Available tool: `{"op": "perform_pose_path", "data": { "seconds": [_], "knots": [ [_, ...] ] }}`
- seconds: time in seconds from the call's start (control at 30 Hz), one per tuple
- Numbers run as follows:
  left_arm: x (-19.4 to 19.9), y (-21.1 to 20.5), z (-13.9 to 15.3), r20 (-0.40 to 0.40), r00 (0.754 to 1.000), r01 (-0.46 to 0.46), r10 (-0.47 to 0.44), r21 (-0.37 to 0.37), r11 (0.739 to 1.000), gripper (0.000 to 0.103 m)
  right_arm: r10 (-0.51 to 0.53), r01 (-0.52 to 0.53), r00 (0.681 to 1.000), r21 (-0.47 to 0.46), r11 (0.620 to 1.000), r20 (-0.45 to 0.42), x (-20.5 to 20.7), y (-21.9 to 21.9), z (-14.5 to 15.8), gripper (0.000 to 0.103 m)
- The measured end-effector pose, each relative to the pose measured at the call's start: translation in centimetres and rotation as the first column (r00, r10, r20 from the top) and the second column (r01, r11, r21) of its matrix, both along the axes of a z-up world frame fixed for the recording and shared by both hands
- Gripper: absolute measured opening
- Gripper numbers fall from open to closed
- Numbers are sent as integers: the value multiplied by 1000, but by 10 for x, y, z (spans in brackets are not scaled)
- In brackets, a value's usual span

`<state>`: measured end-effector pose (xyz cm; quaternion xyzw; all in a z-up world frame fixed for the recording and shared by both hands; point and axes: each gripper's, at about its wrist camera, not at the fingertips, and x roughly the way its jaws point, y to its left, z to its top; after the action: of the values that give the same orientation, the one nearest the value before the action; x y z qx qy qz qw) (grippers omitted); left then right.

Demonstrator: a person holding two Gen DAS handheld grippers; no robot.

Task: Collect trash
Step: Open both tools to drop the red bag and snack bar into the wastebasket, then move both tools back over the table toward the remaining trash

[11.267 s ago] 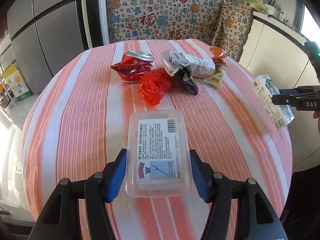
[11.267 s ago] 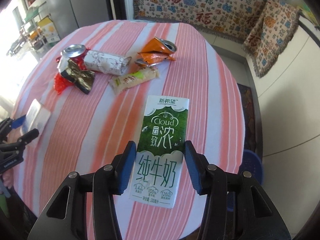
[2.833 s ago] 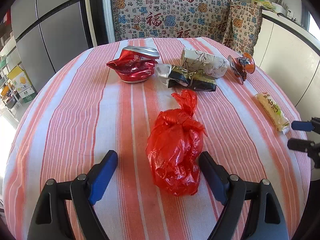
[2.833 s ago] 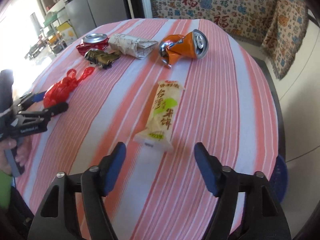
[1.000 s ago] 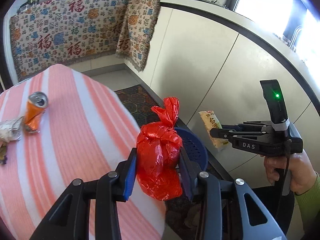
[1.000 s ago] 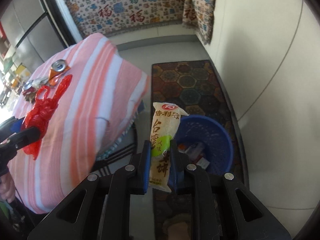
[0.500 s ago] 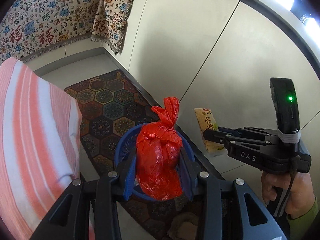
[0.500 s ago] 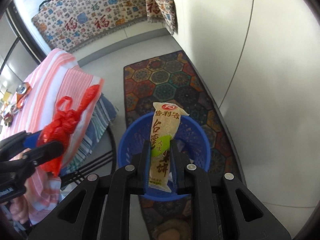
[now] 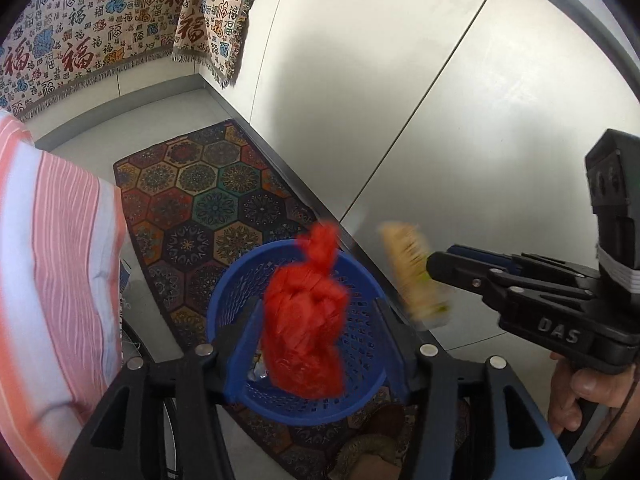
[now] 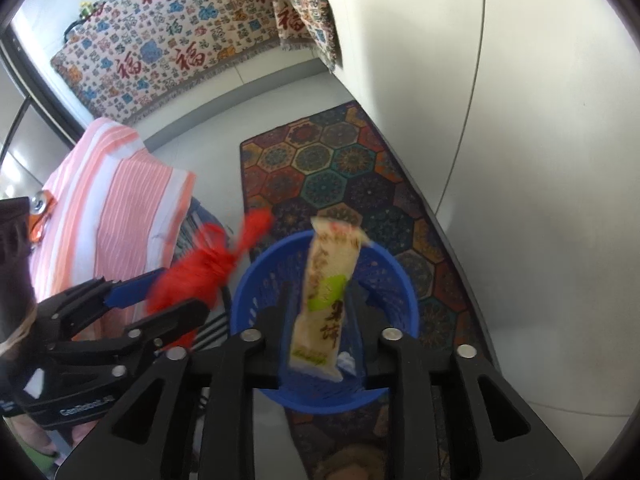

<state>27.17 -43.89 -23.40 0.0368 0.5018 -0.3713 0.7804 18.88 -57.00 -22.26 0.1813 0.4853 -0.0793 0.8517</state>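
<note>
Drop step: both hand-held grippers, left and right, are opening over the blue basket, red bag and snack packet slipping free; next, back to the desk for more

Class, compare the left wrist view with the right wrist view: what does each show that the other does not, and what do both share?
Only the left wrist view shows a hand gripping the right gripper. Only the right wrist view shows a crushed orange can on the striped tablecloth and the left gripper from the side. Both share the blue basket, the red bag and the snack packet, each blurred between opening jaws over the basket, plus the patterned rug.
</note>
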Motion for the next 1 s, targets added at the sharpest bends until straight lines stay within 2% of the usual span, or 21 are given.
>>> {"op": "perform_pose_path", "data": {
  "seconds": [0.13,0.23,0.33,0.4,0.53,0.67,0.8,1.0],
  "knots": [
    [2,-2,-1,3,1000,-8,8,11,1000,56,-26,26,999,-4,1000,27,-3,-4,5,37],
    [-5,8,10,20,1000,-9,8,6,1000,56,-43,44,998,-30,999,49,-4,-3,11,47],
    [-20,27,29,71,997,-3,2,6,1000,56,-56,62,996,-90,994,67,-4,4,18,64],
    [-37,53,44,118,993,1,-1,2,1000,56,-61,71,995,-142,987,75,-3,12,23,82],
    [-66,121,61,157,986,-50,48,9,999,56,-12,33,995,-209,977,102,-1,38,31,85],
    [-81,202,65,194,972,-140,130,38,989,56,102,-56,983,-281,958,150,-1,86,39,86],
    [-81,282,55,245,941,-270,235,119,955,56,251,-178,950,-336,925,186,-4,158,43,90],
    [-67,385,45,290,870,-459,400,176,871,56,441,-399,877,-220,890,192,5,283,46,92]
  ]
}}
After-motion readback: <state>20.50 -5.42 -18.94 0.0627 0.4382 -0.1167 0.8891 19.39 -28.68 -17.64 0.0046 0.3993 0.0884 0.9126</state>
